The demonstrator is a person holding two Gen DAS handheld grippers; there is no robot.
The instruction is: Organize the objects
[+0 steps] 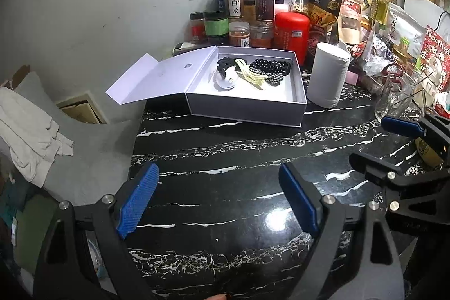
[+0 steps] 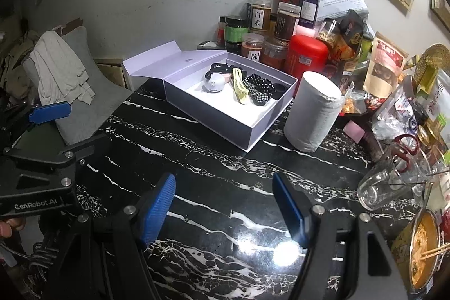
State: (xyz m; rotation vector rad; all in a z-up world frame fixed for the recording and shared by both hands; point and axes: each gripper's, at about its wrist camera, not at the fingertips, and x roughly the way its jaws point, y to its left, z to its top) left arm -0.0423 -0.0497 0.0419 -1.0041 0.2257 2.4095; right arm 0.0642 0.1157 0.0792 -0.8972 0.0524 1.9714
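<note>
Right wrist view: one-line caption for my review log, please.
Open right gripper hovers empty over black marble table; open white box holds yellow hair clip beside white paper roll.

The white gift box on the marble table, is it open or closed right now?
Open. The white box has its hinged lid folded back flat to the left, and the hair clips and scrunchies inside show in both views.

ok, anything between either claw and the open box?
Nothing visible. Both the left claw and right claw are open and empty over bare marble tabletop, which runs unbroken to the open box. The paper towel roll stands beside the box, to its right.
</note>
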